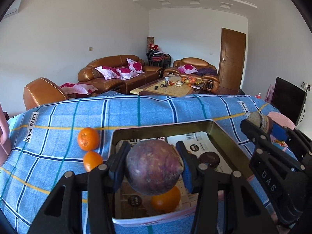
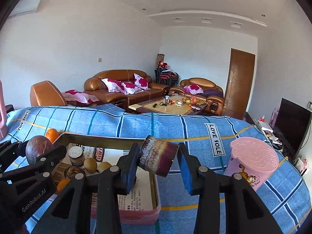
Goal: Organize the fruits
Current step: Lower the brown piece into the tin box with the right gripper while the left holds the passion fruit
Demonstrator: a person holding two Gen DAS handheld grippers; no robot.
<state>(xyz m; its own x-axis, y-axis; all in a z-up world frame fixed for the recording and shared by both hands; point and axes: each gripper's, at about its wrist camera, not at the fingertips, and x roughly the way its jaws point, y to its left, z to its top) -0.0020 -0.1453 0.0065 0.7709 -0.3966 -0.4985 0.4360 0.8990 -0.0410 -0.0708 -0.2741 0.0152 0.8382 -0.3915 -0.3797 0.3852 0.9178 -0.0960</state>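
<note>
My left gripper is shut on a round purple-brown fruit and holds it above the open gold-rimmed box. An orange lies in the box below it. My right gripper is shut on a short purple sugarcane piece, above the box's right rim. The left gripper with its fruit shows at the left of the right wrist view. Two oranges lie on the blue checked cloth left of the box.
A pink lidded cup stands on the cloth right of the box. Inside the box lie two tan round fruits, a cut sugarcane piece and an orange. A pink object is at the far left.
</note>
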